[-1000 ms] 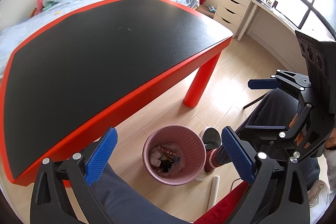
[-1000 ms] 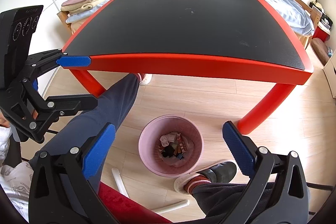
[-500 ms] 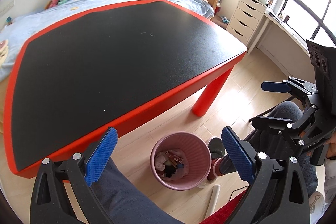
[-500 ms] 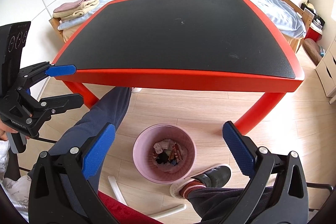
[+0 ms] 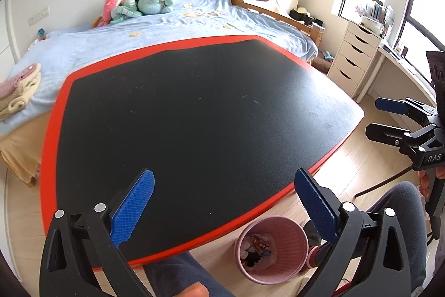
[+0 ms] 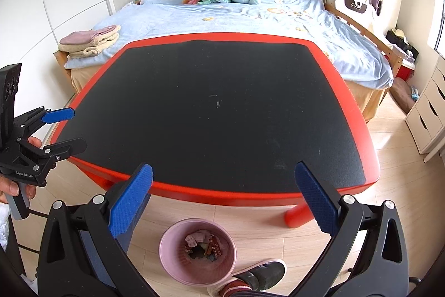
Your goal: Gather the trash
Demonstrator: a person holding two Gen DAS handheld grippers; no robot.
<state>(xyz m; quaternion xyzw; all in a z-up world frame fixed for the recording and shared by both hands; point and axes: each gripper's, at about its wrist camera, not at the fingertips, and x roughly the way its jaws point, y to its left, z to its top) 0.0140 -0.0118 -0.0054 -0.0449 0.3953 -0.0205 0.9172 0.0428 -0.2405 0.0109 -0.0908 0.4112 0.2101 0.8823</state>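
Endgame, by the look of it: black tabletop (image 5: 194, 116) bare, no scrap visible on it in either view. Trash (image 6: 201, 244) sits in the pink bin (image 6: 169, 255) on the floor, just in front of the table's near edge, between the seated person's legs. Probably last step done, or a final scan for leftovers.

Left gripper (image 5: 222, 205) spread wide, nothing between the pads. Right gripper (image 6: 222, 196) likewise spread, empty. Both held above the near table edge, aimed across the top.

Next move, if any: sweep the floor around the bin for strays; otherwise nothing left to grab. Bed (image 6: 250, 18) and drawers (image 5: 353, 60) not obviously part of the job.

Materials: tabletop matte, fine-grained, a few pale scuffs; red rim (image 6: 250, 196) glossy and rounded, cylindrical red leg (image 6: 297, 216). Bin round, ribbed inside, looks like thin plastic. Contents crumpled paper plus glossy wrappers, loosely piled. Gripper pads (image 6: 130, 202) blue, knurled, likely rubbery. Floor pale wood planks.
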